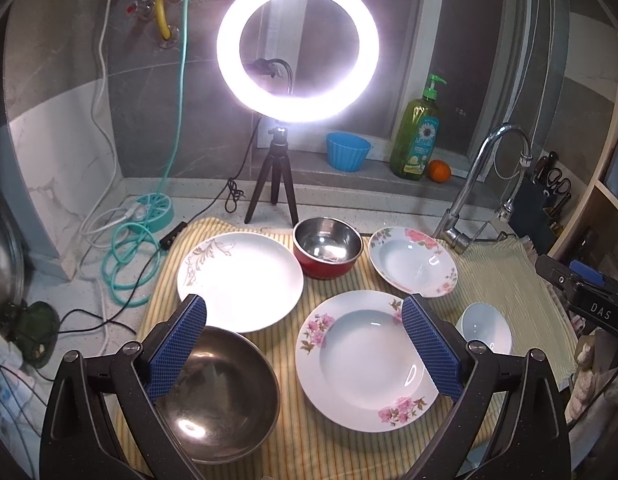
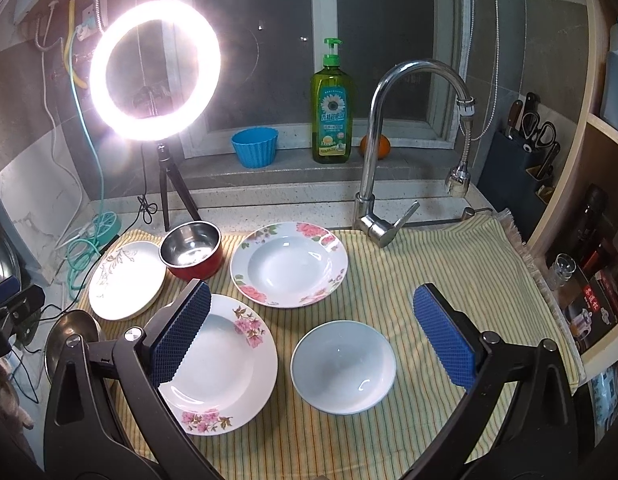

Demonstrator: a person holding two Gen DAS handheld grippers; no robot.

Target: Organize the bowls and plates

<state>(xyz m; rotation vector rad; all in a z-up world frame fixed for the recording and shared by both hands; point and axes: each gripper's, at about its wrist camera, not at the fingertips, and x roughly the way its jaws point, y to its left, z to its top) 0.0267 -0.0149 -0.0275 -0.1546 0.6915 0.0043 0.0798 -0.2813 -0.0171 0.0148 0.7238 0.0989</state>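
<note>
Both hand-held grippers are held spread wide and empty above the striped cloth (image 2: 449,264): the left gripper (image 1: 305,344) over the near end, the right gripper (image 2: 311,330) likewise. Positions are given from the faucet (image 2: 373,184), which is mounted at the cloth's far edge. Listed by size: a near floral plate (image 1: 365,360), laid well in front of the faucet and to its left; a plain white plate with a grey leaf motif (image 1: 241,280), set far left of the faucet; a steel bowl (image 1: 225,396), placed at the near-left corner, farthest from the faucet; a second floral plate (image 2: 289,264), laid just in front of the faucet and slightly left; a red-walled steel bowl (image 2: 191,250), stood left of the faucet between the leaf plate and the second floral plate; a small pale blue bowl (image 2: 343,366), set directly in front of the faucet, nearer the viewer. All six pieces are rested separately on the cloth, none stacked.
</note>
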